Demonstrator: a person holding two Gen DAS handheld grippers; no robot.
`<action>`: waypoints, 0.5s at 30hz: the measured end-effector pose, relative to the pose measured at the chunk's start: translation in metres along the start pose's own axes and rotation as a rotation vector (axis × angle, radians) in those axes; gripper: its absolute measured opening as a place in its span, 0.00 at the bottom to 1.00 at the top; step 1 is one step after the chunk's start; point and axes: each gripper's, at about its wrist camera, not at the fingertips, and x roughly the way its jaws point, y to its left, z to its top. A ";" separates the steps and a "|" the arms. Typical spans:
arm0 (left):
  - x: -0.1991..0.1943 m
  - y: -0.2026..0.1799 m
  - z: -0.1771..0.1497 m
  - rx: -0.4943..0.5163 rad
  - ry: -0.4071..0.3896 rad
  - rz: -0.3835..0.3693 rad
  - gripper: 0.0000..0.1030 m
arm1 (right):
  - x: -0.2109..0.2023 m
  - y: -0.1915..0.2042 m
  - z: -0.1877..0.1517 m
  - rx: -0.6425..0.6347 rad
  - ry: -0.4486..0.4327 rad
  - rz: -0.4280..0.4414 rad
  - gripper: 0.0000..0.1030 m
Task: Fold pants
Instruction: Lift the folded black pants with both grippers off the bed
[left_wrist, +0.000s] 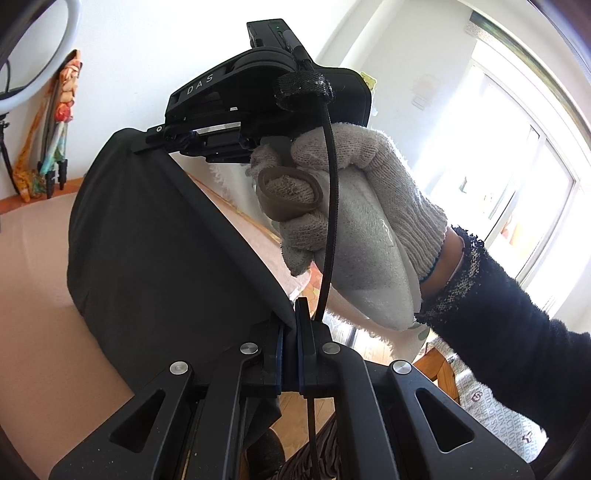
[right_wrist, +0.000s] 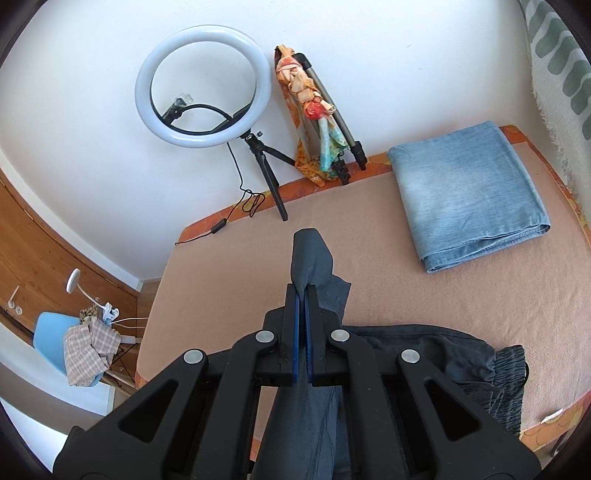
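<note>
Pants (left_wrist: 162, 236), dark and matte, hang lifted between our two grippers, so we judge the fold barely begun: the cloth is taken up at two points, and laying it flat and doubling it over both remain to do. At far left in the right wrist view a blue chair (right_wrist: 51, 332) carries a checked cloth (right_wrist: 90, 350); beyond it a ring light (right_wrist: 202, 86) on a small tripod stands against the white wall. Our left gripper (left_wrist: 290, 314) has its jaws pressed together on an edge of the dark fabric, which stretches taut as a smooth sheet up to the right gripper (left_wrist: 155, 142), seen from this side held by a hand in a coarse knitted glove (left_wrist: 354, 206). In the right wrist view that right gripper is likewise clamped on the pants, a thin soft peak of cloth poking out past the blue-padded jaws, the rest lying on the bed (right_wrist: 229, 280) below, its gathered elastic waistband (right_wrist: 509, 369) crumpled to the right. The bed cover looks peach and finely napped. Further right lie folded jeans (right_wrist: 465, 192), a neat pale-blue denim rectangle, already finished.
</note>
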 end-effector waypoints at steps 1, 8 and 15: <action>0.008 -0.001 0.001 0.005 0.012 -0.009 0.02 | -0.004 -0.009 -0.002 0.012 -0.006 -0.003 0.03; 0.066 -0.009 -0.003 0.026 0.103 -0.059 0.02 | -0.022 -0.084 -0.023 0.116 -0.020 -0.041 0.03; 0.124 -0.007 -0.001 0.017 0.175 -0.086 0.02 | -0.023 -0.144 -0.037 0.185 -0.009 -0.061 0.03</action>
